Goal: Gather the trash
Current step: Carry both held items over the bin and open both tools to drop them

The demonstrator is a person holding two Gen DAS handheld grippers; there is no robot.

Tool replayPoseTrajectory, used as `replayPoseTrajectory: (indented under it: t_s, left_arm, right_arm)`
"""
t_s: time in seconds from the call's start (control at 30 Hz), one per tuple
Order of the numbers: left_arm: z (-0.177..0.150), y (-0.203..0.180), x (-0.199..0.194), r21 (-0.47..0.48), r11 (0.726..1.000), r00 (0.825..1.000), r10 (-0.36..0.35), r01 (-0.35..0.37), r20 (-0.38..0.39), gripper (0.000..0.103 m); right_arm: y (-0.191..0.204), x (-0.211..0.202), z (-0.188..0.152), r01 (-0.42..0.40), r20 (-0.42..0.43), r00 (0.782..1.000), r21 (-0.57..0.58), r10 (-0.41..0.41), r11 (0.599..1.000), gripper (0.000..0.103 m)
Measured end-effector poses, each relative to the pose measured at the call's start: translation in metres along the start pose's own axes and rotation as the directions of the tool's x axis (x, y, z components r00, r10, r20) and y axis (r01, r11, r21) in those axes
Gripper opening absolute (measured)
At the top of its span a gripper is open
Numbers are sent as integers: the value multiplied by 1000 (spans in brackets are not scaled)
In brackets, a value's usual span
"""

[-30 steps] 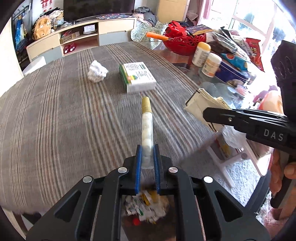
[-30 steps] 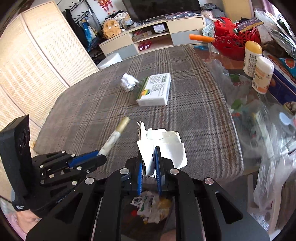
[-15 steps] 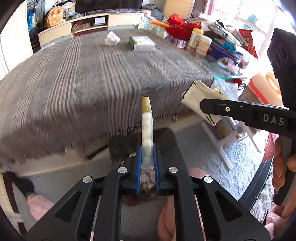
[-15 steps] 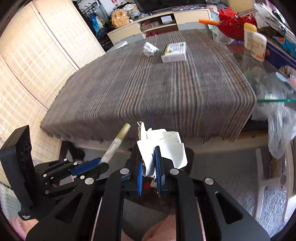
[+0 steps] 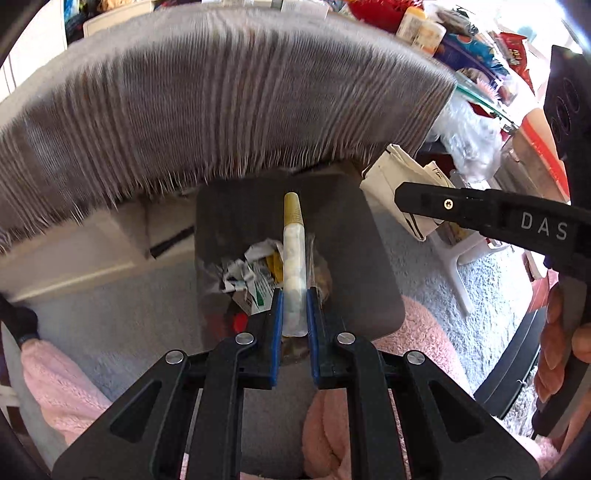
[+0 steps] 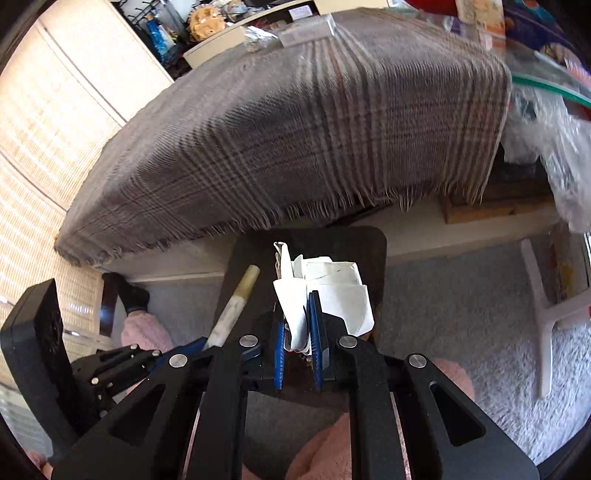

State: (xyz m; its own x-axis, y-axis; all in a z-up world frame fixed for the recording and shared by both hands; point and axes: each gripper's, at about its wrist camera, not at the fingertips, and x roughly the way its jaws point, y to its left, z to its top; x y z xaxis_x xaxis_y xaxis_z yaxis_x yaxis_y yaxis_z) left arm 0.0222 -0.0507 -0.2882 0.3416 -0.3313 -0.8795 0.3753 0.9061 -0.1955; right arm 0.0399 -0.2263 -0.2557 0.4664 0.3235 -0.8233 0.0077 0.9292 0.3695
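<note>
My left gripper is shut on a white tube with a gold cap and holds it over a dark bin on the floor. The bin holds crumpled paper scraps. My right gripper is shut on folded white paper, also above the bin. The tube and the left gripper show at lower left in the right wrist view. The right gripper's arm and its paper show at right in the left wrist view.
The table with the grey plaid cloth stands just behind the bin, its fringe hanging over the edge. A white box and a crumpled paper lie at its far side. A white plastic stool and plastic bags are at right.
Both grippers have pulled back off the table and dropped down, tilting toward the floor. They now hold the tube and the paper over the bin. Grips are unchanged.
</note>
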Motion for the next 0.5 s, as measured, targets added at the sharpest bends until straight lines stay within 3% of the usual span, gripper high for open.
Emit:
replayPoseTrajectory:
  t_s: [0.47, 0.5]
  left_arm:
    - [-3, 13, 33, -78, 997, 999, -22, 18, -46, 12]
    - [-2, 13, 32, -80, 997, 999, -19, 16, -48, 15]
  right_arm:
    - [-9, 44, -5, 29, -81, 996, 40, -25, 999, 16]
    - [-8, 45, -5, 34, -78, 996, 36, -31, 999, 16]
